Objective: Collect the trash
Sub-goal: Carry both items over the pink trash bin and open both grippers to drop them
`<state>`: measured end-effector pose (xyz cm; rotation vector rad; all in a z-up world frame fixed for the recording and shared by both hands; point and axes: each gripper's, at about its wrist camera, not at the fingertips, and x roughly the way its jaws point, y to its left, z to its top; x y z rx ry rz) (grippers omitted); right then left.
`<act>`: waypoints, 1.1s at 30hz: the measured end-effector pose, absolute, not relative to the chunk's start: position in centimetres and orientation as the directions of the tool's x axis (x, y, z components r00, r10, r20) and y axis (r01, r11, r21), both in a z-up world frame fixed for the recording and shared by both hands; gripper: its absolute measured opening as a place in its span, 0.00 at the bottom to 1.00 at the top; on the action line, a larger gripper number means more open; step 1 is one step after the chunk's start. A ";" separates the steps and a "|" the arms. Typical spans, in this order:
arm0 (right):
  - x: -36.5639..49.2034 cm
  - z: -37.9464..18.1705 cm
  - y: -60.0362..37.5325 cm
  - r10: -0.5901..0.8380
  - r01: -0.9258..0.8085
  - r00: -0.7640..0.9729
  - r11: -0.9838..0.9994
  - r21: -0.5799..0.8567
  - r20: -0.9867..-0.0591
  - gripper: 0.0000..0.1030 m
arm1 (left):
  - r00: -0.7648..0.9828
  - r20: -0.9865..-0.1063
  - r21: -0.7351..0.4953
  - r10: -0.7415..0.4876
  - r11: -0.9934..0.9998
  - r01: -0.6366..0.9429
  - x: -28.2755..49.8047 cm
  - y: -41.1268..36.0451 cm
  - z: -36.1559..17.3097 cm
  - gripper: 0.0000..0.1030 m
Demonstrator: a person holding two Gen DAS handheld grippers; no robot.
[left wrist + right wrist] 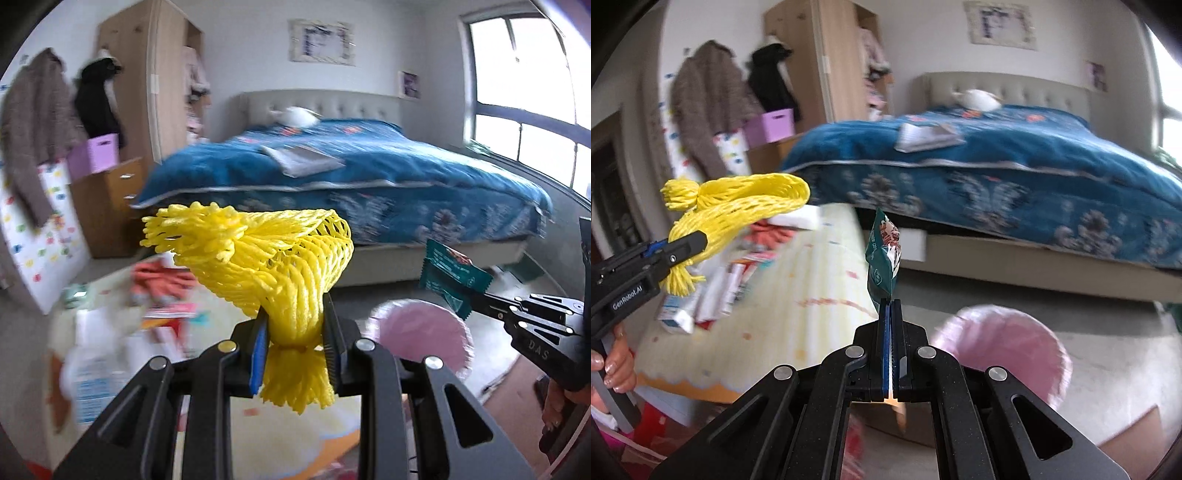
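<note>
Two items held above the pink bin: left hand-held gripper clamps yellow foam net; right hand-held gripper pinches green wrapper upright.

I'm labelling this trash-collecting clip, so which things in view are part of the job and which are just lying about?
Part of the job:
- yellow foam net, pinched in the left hand-held gripper
- green snack wrapper, pinched in the right hand-held gripper
- pink bin, probably where they go

Just lying about:
- bed
- wardrobe
- brown coat
- purple box
</note>
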<state>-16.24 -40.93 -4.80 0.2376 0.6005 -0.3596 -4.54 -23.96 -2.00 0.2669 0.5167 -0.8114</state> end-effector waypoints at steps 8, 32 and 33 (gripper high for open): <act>-19.2 -8.3 -47.3 -0.354 0.542 0.675 0.833 0.110 -0.647 0.00 | 0.441 -0.590 0.036 -0.676 0.524 0.851 -6.8 -32.8 -6.0 0.24; -19.7 -12.8 -52.8 -0.344 0.625 0.604 0.764 0.159 -0.719 0.34 | 0.328 -0.708 -0.053 -0.625 0.511 0.858 -4.0 -38.4 -9.7 0.63; -19.7 -12.3 -52.4 -0.342 0.617 0.615 0.770 0.164 -0.710 0.34 | 0.345 -0.705 -0.045 -0.620 0.525 0.850 -4.0 -37.7 -9.4 0.63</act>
